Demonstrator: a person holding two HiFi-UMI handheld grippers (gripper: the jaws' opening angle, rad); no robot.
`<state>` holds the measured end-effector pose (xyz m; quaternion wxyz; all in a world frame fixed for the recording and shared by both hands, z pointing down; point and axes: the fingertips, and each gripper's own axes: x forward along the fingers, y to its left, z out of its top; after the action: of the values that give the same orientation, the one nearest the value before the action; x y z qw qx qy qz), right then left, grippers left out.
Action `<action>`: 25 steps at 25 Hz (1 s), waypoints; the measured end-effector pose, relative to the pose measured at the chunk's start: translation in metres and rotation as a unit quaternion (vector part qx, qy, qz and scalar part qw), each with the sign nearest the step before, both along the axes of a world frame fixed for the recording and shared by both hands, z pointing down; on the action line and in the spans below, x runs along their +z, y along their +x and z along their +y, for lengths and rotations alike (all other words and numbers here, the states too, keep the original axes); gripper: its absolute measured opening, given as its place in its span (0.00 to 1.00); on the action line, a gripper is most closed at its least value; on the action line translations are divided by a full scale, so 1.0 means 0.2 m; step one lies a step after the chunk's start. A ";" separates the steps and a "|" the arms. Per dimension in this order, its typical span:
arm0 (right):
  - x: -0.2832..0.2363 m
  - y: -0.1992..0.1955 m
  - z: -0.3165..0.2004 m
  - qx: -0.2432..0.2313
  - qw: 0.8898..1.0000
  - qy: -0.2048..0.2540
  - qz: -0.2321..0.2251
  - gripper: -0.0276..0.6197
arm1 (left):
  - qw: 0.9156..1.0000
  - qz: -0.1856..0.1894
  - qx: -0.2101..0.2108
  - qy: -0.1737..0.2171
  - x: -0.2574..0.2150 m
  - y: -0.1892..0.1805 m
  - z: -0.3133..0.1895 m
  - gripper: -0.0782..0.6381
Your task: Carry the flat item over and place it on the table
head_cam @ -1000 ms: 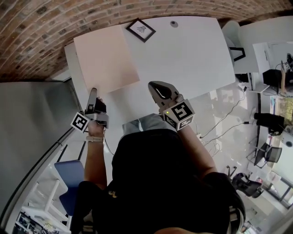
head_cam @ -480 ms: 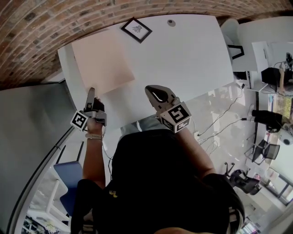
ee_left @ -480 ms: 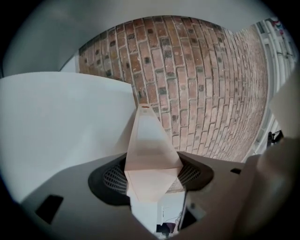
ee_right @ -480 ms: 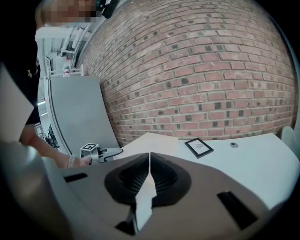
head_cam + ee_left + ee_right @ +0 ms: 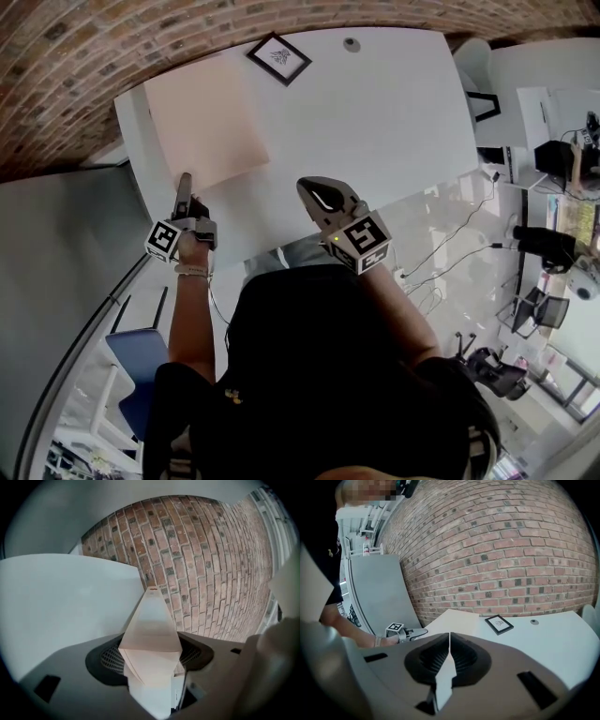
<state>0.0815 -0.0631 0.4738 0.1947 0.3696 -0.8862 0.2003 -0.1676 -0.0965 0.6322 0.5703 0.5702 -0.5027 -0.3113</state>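
The flat item is a pale pink board (image 5: 202,122) lying over the left part of the white table (image 5: 375,112), below the brick wall. My left gripper (image 5: 184,183) is shut on the board's near edge. In the left gripper view the board (image 5: 152,630) runs edge-on out from between the jaws of that gripper (image 5: 151,656). My right gripper (image 5: 319,192) hovers over the table's near edge, shut and empty. The right gripper view shows its own closed tips (image 5: 449,641), with the board (image 5: 457,620) and the left gripper (image 5: 410,632) beyond them.
A small black picture frame (image 5: 278,58) and a round grey cap (image 5: 350,45) lie at the table's far side. A grey panel (image 5: 66,244) stands to the left, a blue chair (image 5: 141,352) below it. Another white desk (image 5: 534,103) and floor cables are to the right.
The left gripper and the board have edged slightly left and further onto the table. The right gripper has barely moved.
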 end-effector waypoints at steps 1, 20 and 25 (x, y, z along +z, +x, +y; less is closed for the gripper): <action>0.00 0.00 0.00 -0.001 1.000 -0.001 0.000 0.07 | 1.000 -0.007 0.000 -0.001 0.01 0.00 0.00 0.52; 0.05 0.04 0.04 -0.014 1.000 -0.010 0.007 0.07 | 0.990 -0.097 -0.084 0.061 -0.02 -0.13 -0.03 0.55; 0.05 0.04 0.05 -0.017 1.000 -0.010 0.012 0.07 | 0.985 -0.142 -0.093 0.041 0.01 -0.20 0.02 0.55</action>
<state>0.0895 -0.0522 0.4838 0.2121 0.3545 -0.8881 0.2017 -0.2068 -0.0930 0.6338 0.4376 0.5821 -0.6166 -0.2991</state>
